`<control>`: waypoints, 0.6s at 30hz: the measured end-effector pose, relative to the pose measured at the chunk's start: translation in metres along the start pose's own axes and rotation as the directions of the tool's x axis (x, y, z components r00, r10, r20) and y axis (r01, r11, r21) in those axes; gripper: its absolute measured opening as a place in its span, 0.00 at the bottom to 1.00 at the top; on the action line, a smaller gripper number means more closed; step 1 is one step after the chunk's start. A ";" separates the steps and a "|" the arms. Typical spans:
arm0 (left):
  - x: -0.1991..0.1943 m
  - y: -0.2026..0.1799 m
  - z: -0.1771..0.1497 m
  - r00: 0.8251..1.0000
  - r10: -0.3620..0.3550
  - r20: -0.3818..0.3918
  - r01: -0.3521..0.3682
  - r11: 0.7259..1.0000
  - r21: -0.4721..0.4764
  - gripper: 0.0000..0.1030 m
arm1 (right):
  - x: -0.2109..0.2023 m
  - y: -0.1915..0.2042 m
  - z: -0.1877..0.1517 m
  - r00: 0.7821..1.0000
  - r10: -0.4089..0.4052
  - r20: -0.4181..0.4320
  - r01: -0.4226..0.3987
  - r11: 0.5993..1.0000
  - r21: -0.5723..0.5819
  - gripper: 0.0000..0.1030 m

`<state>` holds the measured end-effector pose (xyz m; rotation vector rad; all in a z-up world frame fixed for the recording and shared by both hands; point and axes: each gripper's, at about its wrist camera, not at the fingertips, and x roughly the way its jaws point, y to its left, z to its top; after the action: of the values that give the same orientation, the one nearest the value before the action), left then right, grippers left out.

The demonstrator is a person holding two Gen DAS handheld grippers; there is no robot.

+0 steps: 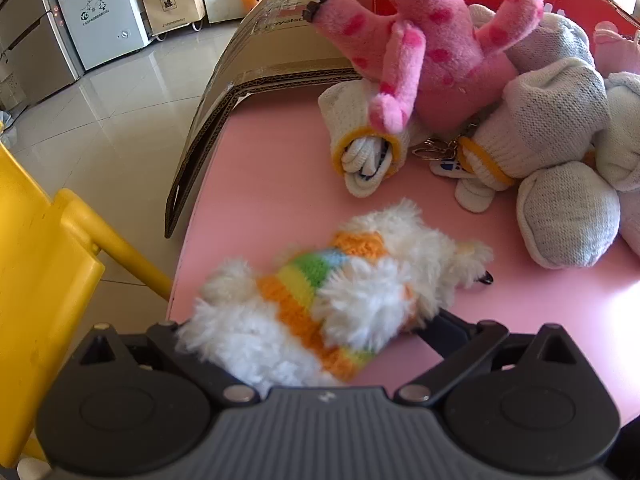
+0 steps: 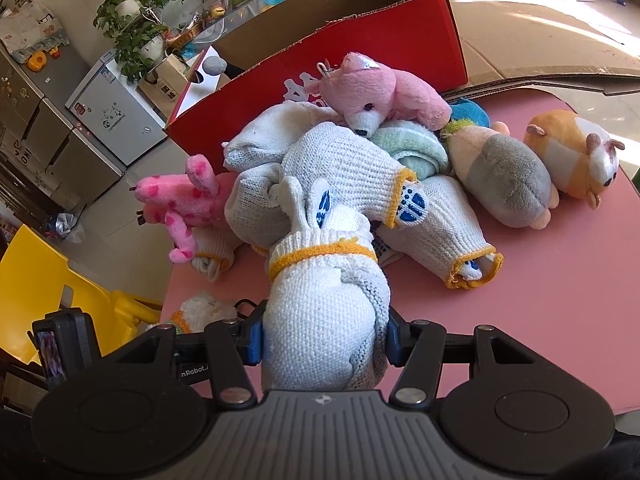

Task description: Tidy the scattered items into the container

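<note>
L gripper (image 1: 308,344): jaws standing wide, not pressing on anything; fluffy white toy lying btwn them, blurred in the left wrist view.
Fluffy white toy (image 1: 336,300): white plush w/ orange-yellow-green-blue knit band, lying on the pink table (image 1: 264,184) near its front-left edge; also showing small at lower left of the right wrist view, just beside the L gripper's finger.
R gripper (image 2: 324,342): jaws closing tight on a rolled white glove bundle, blue pads (image 2: 255,340) pressing both its sides.
Glove bundle (image 2: 324,320): white knit w/ yellow cuff band, glove fingers w/ blue dots sticking up from its top; sitting in the R jaws, in front of the pile.
Pile: more white glove rolls (image 2: 436,232) w/ yellow cuffs heaping mid-table, touching each other.
Pink spotted toy (image 1: 432,40): lying legs-up on the left side of the pile, one leg resting over a glove roll (image 1: 360,136).
Keyring (image 1: 436,148): metal rings + small tag, lying btwn two glove rolls.
Pink bear (image 2: 380,96): sitting on top of the pile, leaning at the box wall.
Other plush: grey-peach one (image 2: 504,184) and orange-white hamster (image 2: 576,156) lying side by side at right of the pile.
Container: red cardboard box (image 2: 360,52), open top, standing on the table just behind the pile; one grey item (image 2: 214,66) showing inside, can't tell what.
Surroundings: yellow chair (image 1: 36,240) at the table's left; flat cardboard (image 2: 540,48) behind at right.
</note>
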<state>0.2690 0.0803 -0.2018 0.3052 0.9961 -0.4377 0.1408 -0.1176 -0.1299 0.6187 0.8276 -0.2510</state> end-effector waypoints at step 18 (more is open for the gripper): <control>-0.011 -0.028 -0.005 0.992 -0.117 0.047 0.112 0.989 0.101 0.80 | 0.005 0.002 -0.001 1.000 -0.007 -0.003 0.007 1.000 -0.013 0.54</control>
<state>0.2467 0.0604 -0.1960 0.3241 0.9452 -0.5972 0.1444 -0.1149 -0.1330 0.6045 0.8335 -0.2513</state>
